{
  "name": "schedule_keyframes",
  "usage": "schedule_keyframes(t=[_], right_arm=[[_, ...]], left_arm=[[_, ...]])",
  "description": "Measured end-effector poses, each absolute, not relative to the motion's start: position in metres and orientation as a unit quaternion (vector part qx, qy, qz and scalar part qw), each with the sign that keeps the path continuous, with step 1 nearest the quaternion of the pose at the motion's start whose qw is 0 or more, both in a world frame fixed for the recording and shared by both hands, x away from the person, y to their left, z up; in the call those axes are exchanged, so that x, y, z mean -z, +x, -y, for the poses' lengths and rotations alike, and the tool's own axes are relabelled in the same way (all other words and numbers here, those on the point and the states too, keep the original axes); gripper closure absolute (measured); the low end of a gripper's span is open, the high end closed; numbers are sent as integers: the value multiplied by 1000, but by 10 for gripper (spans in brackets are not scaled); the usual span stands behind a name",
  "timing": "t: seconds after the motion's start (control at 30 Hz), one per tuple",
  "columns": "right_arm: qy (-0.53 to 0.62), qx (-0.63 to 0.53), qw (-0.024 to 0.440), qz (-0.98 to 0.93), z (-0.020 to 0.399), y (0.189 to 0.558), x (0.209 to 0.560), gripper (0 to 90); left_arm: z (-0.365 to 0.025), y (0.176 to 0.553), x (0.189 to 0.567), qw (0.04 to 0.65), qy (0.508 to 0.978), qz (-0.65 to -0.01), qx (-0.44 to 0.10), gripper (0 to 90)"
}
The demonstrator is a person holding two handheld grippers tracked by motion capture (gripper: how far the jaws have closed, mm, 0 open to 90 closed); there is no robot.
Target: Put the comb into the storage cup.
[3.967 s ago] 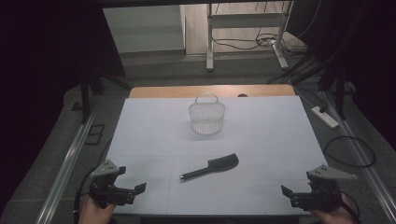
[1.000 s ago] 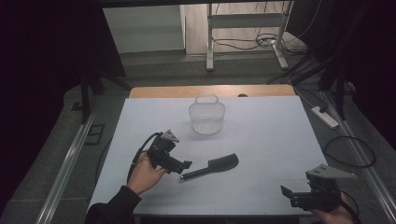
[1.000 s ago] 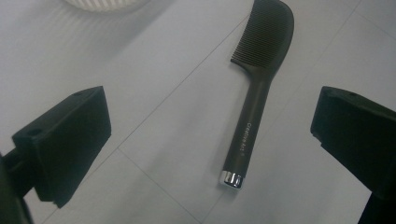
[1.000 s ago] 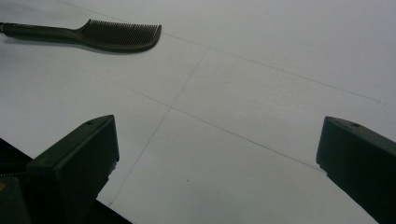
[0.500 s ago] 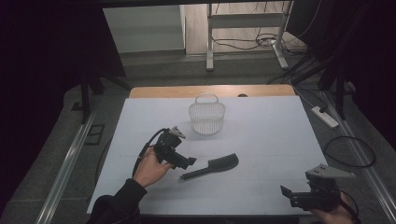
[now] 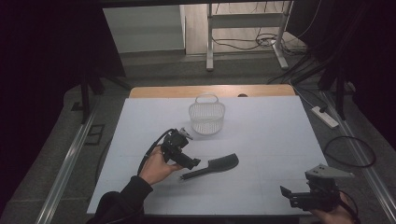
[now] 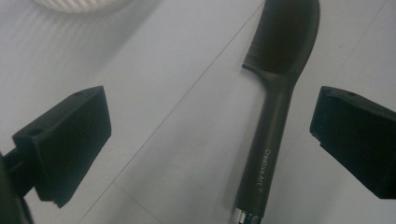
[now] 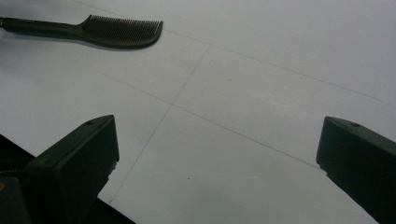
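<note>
Both jaws wide — L gripper [image 6: 192, 164] over comb handle [image 7: 261, 168].

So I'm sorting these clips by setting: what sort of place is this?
Likely a lab or workshop recording station, not a home. A white-covered table stands on a bare grey floor, loose cables and a power strip lie around it, and dark screens flank it. On it lie just a comb and a small basket.

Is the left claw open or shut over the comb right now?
Open. In the left gripper view the left claw has both jaws spread wide, with the comb handle lying untouched between them.
</note>
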State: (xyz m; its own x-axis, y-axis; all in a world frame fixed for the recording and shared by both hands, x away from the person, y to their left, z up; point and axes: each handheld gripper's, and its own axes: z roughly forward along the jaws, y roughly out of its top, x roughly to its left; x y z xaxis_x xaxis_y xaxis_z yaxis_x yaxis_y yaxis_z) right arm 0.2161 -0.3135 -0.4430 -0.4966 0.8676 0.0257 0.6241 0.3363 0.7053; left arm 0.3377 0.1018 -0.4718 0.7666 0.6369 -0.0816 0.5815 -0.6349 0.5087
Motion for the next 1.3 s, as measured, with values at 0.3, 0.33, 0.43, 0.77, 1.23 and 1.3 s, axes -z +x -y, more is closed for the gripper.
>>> schedule_keyframes(t=[0.3, 0.33, 0.43, 0.77, 1.23, 1.3], right_arm=[[466, -335, 182, -798, 313, 216, 443, 0], [465, -335, 182, -798, 313, 216, 443, 0], [466, -335, 183, -798, 313, 216, 443, 0], [463, -336, 181, -800, 313, 215, 443, 0], [461, -336, 180, -801, 313, 216, 443, 2], [462, -335, 181, -801, 313, 216, 443, 3]], left_arm=[[-106, 335, 473, 255, 907, -332, -44, 478], [-108, 334, 473, 259, 905, -334, -40, 548], [-111, 335, 474, 263, 904, -336, -33, 670], [-118, 336, 480, 275, 898, -342, -14, 891], [-111, 335, 503, 240, 908, -344, -1, 891], [-109, 334, 506, 235, 909, -343, -1, 891]])
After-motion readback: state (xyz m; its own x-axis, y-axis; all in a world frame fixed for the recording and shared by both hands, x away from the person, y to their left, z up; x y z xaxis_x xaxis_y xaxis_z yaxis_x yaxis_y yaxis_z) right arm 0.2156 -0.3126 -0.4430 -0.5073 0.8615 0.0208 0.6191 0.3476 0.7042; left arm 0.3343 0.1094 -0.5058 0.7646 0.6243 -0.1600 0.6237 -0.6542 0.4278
